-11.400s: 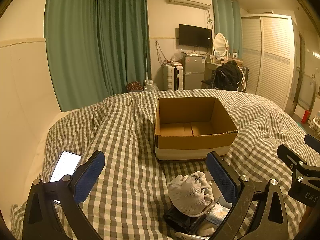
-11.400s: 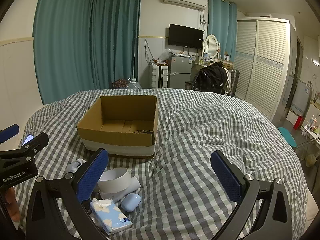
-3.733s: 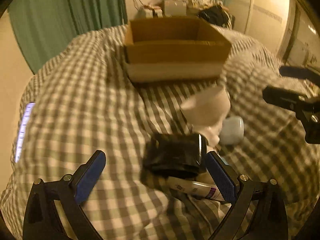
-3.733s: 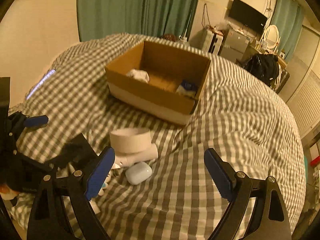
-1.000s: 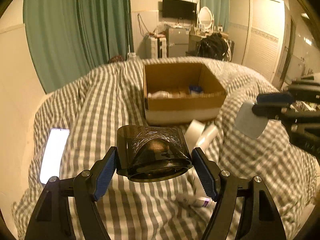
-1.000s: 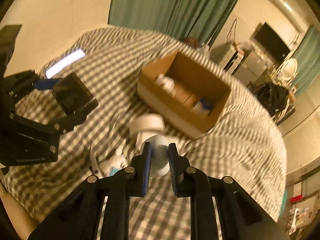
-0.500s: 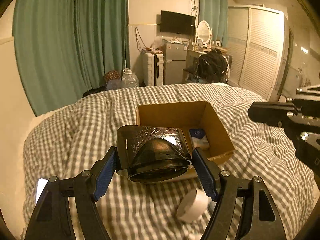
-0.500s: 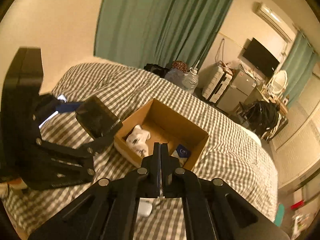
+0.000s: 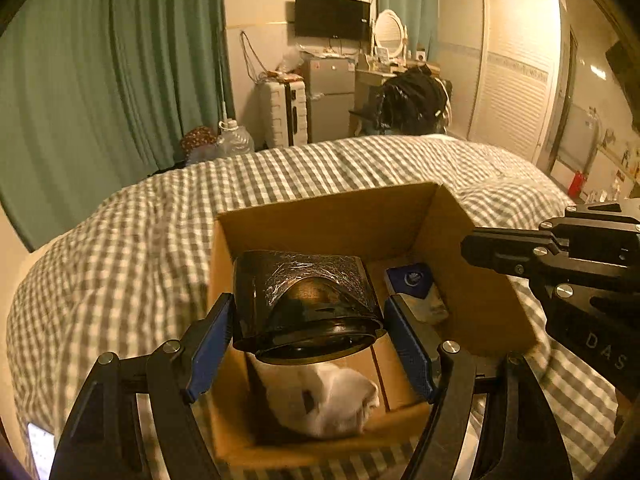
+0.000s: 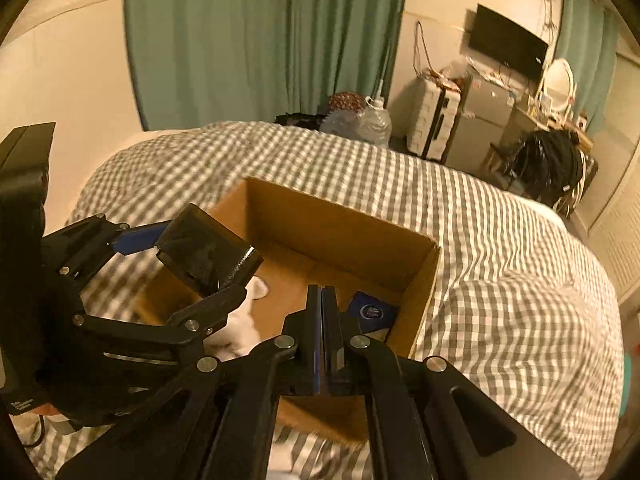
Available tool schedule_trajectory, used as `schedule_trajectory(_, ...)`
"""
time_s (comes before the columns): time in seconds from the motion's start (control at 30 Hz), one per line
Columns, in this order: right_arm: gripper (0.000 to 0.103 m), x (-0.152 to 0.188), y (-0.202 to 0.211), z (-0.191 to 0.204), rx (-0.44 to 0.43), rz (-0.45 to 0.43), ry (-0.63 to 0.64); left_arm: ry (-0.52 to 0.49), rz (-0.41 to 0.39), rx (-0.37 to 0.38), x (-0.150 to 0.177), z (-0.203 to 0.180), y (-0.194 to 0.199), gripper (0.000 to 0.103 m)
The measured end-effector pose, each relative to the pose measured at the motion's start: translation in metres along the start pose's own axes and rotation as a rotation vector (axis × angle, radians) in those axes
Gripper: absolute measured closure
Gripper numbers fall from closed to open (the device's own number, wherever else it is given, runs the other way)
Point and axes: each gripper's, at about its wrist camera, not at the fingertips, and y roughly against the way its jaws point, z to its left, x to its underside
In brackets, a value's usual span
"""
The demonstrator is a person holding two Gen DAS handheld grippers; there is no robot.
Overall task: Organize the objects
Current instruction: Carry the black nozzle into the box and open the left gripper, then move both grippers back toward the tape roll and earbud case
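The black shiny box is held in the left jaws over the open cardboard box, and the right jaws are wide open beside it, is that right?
Not quite. The right gripper has its jaws shut flat together with nothing between them, as the right wrist view shows. The rest stands: the left gripper holds the black shiny box over the open cardboard box.

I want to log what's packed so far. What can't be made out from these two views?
- Cardboard box floor: partly hidden in both views by the black container and left gripper.
- White item: blurred, identity unclear.
- Blue pack: label too small.
- Right gripper: pads together; nothing visible between them.
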Motion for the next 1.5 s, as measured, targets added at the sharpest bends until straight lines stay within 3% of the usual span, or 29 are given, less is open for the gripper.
schedule_trajectory(0.17,0.103,0.01,-0.02,-0.015,-0.004,0.002,-0.026,-0.013,0.034,0.008,0.0,-0.001,-0.021,0.024)
schedule_trajectory(0.27,0.103,0.013,-0.024,-0.021,0.001,0.001,-0.045,0.0,0.042,-0.023,0.0,0.001,-0.021,0.011)
schedule_trajectory(0.33,0.1,0.013,-0.019,-0.025,0.012,-0.007,-0.056,0.007,0.03,-0.027,-0.002,0.002,-0.013,0.011)
schedule_trajectory(0.37,0.088,0.012,-0.016,-0.025,0.017,-0.01,-0.058,0.011,0.029,-0.025,-0.003,0.003,-0.008,0.01)
schedule_trajectory(0.4,0.068,0.011,-0.011,-0.026,0.026,-0.017,-0.062,0.019,0.027,-0.026,-0.005,0.003,-0.002,0.009)
schedule_trajectory(0.47,0.055,0.01,0.002,-0.029,0.041,-0.044,-0.073,0.029,0.017,-0.029,-0.009,0.004,0.011,0.007)
schedule_trajectory(0.57,0.054,0.007,0.033,-0.028,0.045,-0.079,-0.079,0.033,-0.01,-0.039,-0.014,0.003,0.04,0.006)
schedule_trajectory(0.9,0.036,-0.002,0.17,0.002,0.113,-0.232,-0.047,0.074,-0.087,-0.099,-0.014,0.005,0.152,0.005)
schedule_trajectory(1.13,0.024,0.002,0.236,0.032,0.02,-0.264,-0.04,0.072,-0.121,-0.078,0.01,0.009,0.203,0.004)
schedule_trajectory(1.3,0.024,0.017,0.25,0.05,0.048,-0.258,-0.013,0.048,-0.155,-0.084,0.037,0.012,0.227,0.003)
schedule_trajectory(1.5,0.024,0.048,0.228,0.064,0.041,-0.197,0.029,0.055,-0.129,-0.11,0.074,0.015,0.214,0.003)
